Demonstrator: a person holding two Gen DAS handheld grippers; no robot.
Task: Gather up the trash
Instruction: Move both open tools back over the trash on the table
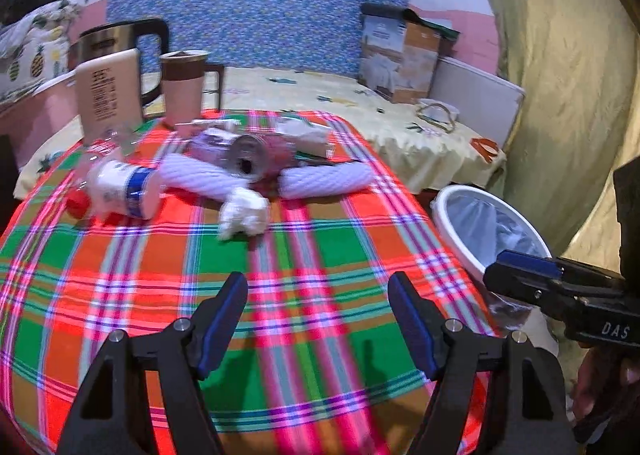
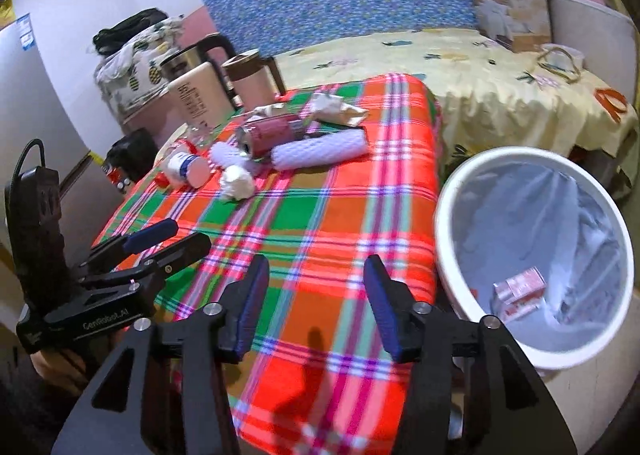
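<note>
On the red, green and orange plaid tablecloth [image 1: 304, 295] the trash lies in a cluster at the far side. From the left: a toppled white plastic cup with a blue band [image 1: 124, 191], judged light and easily crushed, best taken across its middle. Next, a crumpled white paper wad [image 1: 244, 211], soft and weightless, can be pinched anywhere. Behind it a dented pink drink can [image 1: 256, 157] lies between 2 white ribbed rolls [image 1: 324, 179]; it is judged slippery and best gripped across its body. The white-rimmed lined bin [image 2: 532, 255] stands beside the table's right edge, a red-and-white carton [image 2: 518, 291] inside.

The left gripper [image 1: 318, 319] is angled down over bare cloth, jaws spread, nothing held. The right gripper [image 2: 316, 307] is likewise released and empty near the bin.
</note>
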